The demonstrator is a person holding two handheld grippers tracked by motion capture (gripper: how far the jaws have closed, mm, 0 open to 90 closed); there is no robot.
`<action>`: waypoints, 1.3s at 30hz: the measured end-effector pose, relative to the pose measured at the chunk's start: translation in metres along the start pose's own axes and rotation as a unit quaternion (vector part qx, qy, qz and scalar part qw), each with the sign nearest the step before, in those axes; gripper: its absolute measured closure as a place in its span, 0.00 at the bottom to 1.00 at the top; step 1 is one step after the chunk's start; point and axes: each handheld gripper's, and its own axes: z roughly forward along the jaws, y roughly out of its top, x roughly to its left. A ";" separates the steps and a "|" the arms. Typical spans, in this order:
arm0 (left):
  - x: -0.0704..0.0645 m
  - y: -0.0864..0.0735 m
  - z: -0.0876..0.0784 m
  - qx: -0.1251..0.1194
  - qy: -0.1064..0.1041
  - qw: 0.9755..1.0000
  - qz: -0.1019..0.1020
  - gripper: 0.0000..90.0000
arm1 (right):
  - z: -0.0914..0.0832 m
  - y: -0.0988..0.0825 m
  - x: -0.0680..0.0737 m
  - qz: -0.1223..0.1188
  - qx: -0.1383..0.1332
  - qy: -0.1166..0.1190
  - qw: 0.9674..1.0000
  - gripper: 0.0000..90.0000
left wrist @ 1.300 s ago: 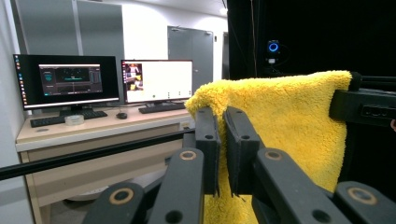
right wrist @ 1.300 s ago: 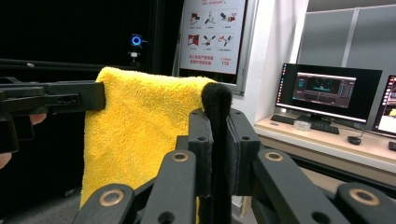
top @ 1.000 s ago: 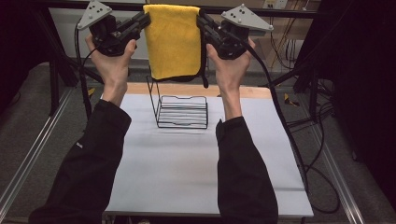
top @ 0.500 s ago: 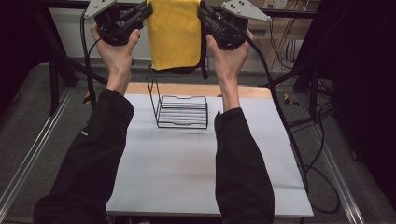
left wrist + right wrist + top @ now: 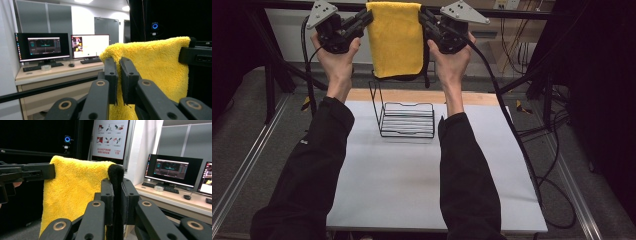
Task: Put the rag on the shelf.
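Observation:
A yellow towel (image 5: pixel 396 37) with a black underside hangs stretched between my two grippers, high above a black wire rack (image 5: pixel 407 120) that stands at the back of the white table (image 5: pixel 412 185). My left gripper (image 5: pixel 367 17) is shut on the towel's top left corner, and my right gripper (image 5: pixel 424 17) is shut on its top right corner. In the left gripper view the jaws (image 5: pixel 118 62) pinch the fluffy yellow edge (image 5: pixel 155 65). In the right gripper view the jaws (image 5: pixel 116 182) clamp the black-edged corner, and the towel (image 5: pixel 75 187) runs across to the other gripper.
A wooden strip (image 5: pixel 422 96) lines the table's far edge behind the rack. Black frame bars (image 5: pixel 272 75) and cables (image 5: pixel 532 165) flank the table. A desk with monitors (image 5: pixel 42 46) stands beyond, in both gripper views.
Both hands have carried the stretched towel a little farther from the person, toward the back of the table. Both grips hold as before.

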 end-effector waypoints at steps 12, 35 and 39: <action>0.004 -0.022 -0.007 0.017 -0.004 1.000 0.014 0.94 | 0.005 -0.023 0.001 -0.003 0.016 0.009 1.000 0.92; -0.009 -0.053 -0.019 0.052 -0.034 0.998 0.031 0.94 | -0.022 -0.052 0.007 0.014 0.053 0.025 0.998 0.91; -0.011 -0.059 -0.019 0.060 -0.035 0.997 0.034 0.94 | -0.024 -0.061 0.006 0.016 0.062 0.024 0.998 0.91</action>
